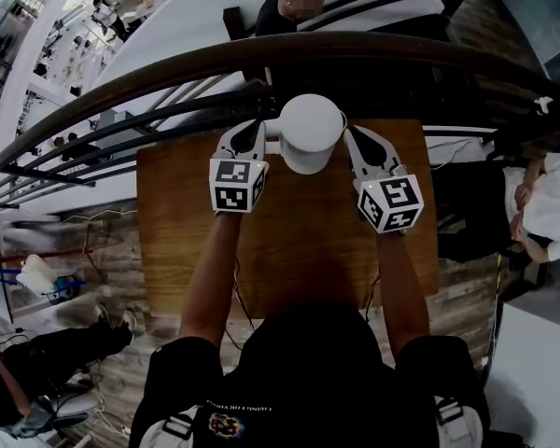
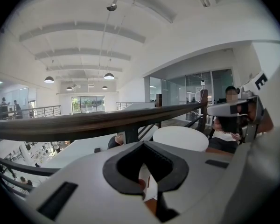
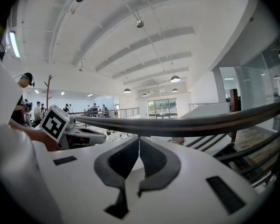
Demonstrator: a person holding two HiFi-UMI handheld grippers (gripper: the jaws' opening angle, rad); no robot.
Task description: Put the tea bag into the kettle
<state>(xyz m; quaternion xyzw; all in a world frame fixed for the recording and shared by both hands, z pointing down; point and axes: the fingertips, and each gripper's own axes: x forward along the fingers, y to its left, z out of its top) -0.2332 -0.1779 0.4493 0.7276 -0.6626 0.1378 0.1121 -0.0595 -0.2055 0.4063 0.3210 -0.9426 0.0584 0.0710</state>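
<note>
A white, round kettle (image 1: 310,131) stands at the far edge of the wooden table (image 1: 289,250), close to the dark railing. My left gripper (image 1: 251,131) rests just left of the kettle and my right gripper (image 1: 353,135) just right of it, both pointing away from me. In the left gripper view the left gripper (image 2: 143,143) has its jaws shut. The right gripper view shows the right gripper (image 3: 139,139) with its jaws together as well. I see no tea bag in any view, and nothing clearly sits between either pair of jaws.
A dark curved railing (image 1: 261,59) runs right behind the table, with an open drop to a lower floor beyond it. People sit at the right (image 1: 541,203) and lower left (image 1: 37,362) of the table. The left gripper's marker cube (image 3: 53,122) shows in the right gripper view.
</note>
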